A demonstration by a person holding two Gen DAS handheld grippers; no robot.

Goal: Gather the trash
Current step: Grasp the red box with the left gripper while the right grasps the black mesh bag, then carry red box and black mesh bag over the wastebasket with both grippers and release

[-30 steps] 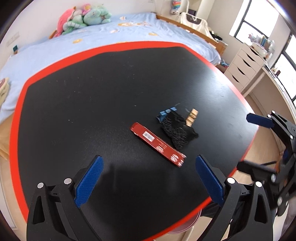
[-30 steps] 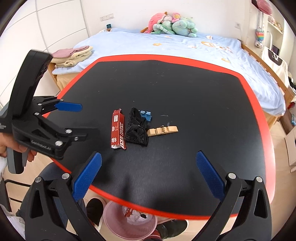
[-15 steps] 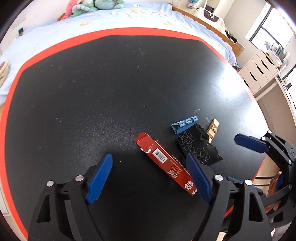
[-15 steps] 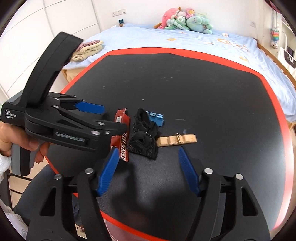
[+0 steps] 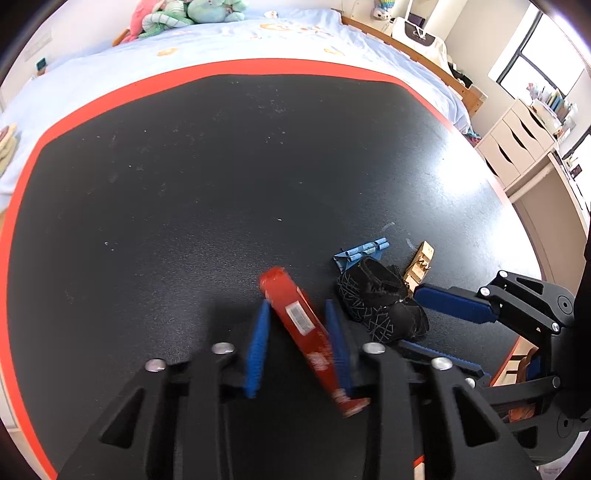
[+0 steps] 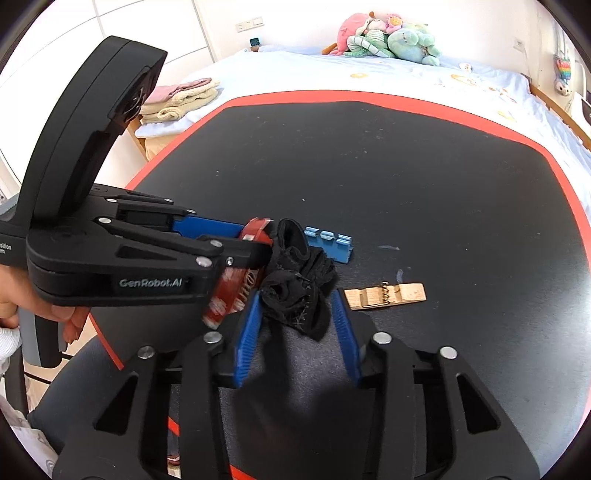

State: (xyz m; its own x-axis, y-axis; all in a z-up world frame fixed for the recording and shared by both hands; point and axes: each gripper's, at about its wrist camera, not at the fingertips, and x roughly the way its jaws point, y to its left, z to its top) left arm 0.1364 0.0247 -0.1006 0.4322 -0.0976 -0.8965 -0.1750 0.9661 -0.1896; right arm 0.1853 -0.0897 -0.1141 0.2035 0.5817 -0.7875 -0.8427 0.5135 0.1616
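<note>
Nearest the left wrist camera, the left tool (image 5: 297,332) has its blue pads on either side of the long red wrapper (image 5: 303,328), which runs slantwise between them; the jaws are closing, and the pads look to be against the wrapper's sides, though blur makes the contact hard to judge. The wrapper's far end pokes out ahead of the pads, its near end trails off to the right.

In the right wrist view, the right tool (image 6: 295,317) straddles the crumpled black mesh wad (image 6: 299,291), one blue pad at each flank; its jaws are closing too, and the pads stand just beside the wad, seemingly not yet pressing it. A hand (image 6: 55,314) at the left edge holds the left tool's grip.

Just past the wad, a folded blue packet (image 6: 328,245) lies touching it. To the right, slightly apart, a wooden clothespin (image 6: 386,294) lies flat.

All rest near the front edge of the black bench (image 6: 406,166) with its red border. Beyond it stretches a bed (image 6: 424,79), plush toys (image 6: 388,35) at its head.
</note>
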